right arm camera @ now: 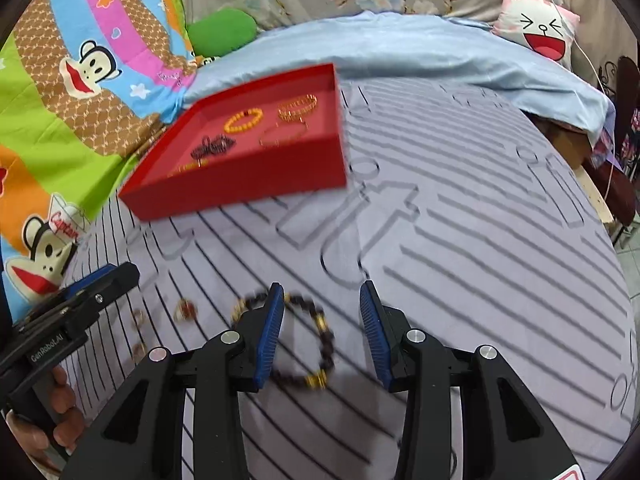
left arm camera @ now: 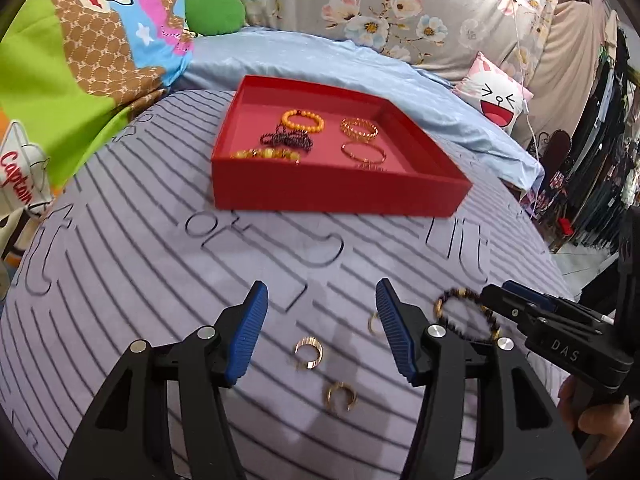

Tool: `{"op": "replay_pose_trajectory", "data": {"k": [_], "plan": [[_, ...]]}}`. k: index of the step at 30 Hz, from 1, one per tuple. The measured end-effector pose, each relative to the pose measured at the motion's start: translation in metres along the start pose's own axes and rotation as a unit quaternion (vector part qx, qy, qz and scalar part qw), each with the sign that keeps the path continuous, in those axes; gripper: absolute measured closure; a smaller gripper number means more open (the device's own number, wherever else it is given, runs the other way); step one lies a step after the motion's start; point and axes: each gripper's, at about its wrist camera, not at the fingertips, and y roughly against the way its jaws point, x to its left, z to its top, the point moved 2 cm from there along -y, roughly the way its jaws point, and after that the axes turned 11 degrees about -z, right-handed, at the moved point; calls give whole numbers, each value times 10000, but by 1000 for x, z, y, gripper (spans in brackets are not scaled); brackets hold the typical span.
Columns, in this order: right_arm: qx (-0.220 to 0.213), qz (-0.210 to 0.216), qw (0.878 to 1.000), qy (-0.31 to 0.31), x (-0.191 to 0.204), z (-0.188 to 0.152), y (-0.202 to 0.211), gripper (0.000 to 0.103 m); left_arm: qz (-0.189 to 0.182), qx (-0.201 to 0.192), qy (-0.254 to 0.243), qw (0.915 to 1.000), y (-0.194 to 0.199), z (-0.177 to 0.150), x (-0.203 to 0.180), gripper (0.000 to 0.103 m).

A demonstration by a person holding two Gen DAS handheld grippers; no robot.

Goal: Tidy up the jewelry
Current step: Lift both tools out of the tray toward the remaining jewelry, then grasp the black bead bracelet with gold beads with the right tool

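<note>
A red tray [left arm camera: 336, 192] sits on the striped grey bedspread and holds several bracelets; it also shows in the right wrist view [right arm camera: 240, 188]. My left gripper [left arm camera: 320, 300] is open above three gold rings: one [left arm camera: 309, 352] between the fingers, one [left arm camera: 340, 397] nearer, one [left arm camera: 374, 322] by the right finger. A dark beaded bracelet with gold beads [right arm camera: 316, 344] lies on the spread. My right gripper [right arm camera: 322, 300] is open over it, with its left finger inside the loop. The bracelet [left arm camera: 460, 300] and the right gripper [left arm camera: 516, 300] show at the right of the left wrist view.
A cartoon monkey blanket [left arm camera: 80, 60] lies at the left. A light blue sheet [left arm camera: 320, 60] and a floral cover [left arm camera: 380, 0] lie behind the tray. A pink cartoon pillow [left arm camera: 496, 96] sits at the back right. The bed edge drops off at the right [right arm camera: 616, 240].
</note>
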Motion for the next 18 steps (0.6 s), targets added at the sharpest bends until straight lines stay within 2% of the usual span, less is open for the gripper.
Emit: {"op": "replay_pose_trajectory", "data": {"k": [5, 18], "plan": [[17, -67, 10000, 41, 0, -17, 2, 64, 28, 18, -40, 10000, 7, -17, -6, 50], [-99, -131, 9998, 112, 13, -21, 3, 64, 103, 179, -9, 9998, 8, -33, -9, 50]]}}
